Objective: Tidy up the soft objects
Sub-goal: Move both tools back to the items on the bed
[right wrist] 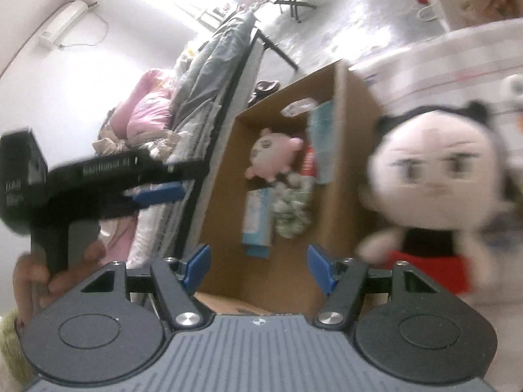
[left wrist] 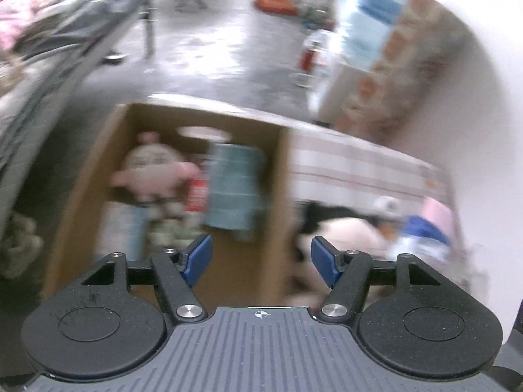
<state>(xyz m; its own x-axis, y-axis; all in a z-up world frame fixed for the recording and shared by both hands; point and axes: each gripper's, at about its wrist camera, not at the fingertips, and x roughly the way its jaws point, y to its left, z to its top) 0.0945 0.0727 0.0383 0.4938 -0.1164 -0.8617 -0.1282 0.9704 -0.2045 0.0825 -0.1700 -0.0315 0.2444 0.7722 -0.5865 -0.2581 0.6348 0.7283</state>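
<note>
An open cardboard box [left wrist: 81, 192] [right wrist: 356, 104] stands on the floor beside a bed. It holds a pink plush [left wrist: 153, 170] [right wrist: 271, 156], a teal folded cloth [left wrist: 233, 189] [right wrist: 322, 140], a red item and other soft things. A doll with a pale face, black hair and red clothes [right wrist: 434, 176] lies on the bed to the right of the box. It also shows in the left wrist view [left wrist: 346, 232], blurred. My left gripper [left wrist: 260, 261] is open and empty above the box's near end. My right gripper [right wrist: 258, 269] is open and empty, with the doll to its right.
The bed has a checked sheet [left wrist: 353, 166]. More soft items [left wrist: 421, 225] lie on it by the wall. A second bed with grey and pink bedding [right wrist: 183, 98] stands left of the box. The other hand-held gripper [right wrist: 98, 176] shows at left in the right wrist view.
</note>
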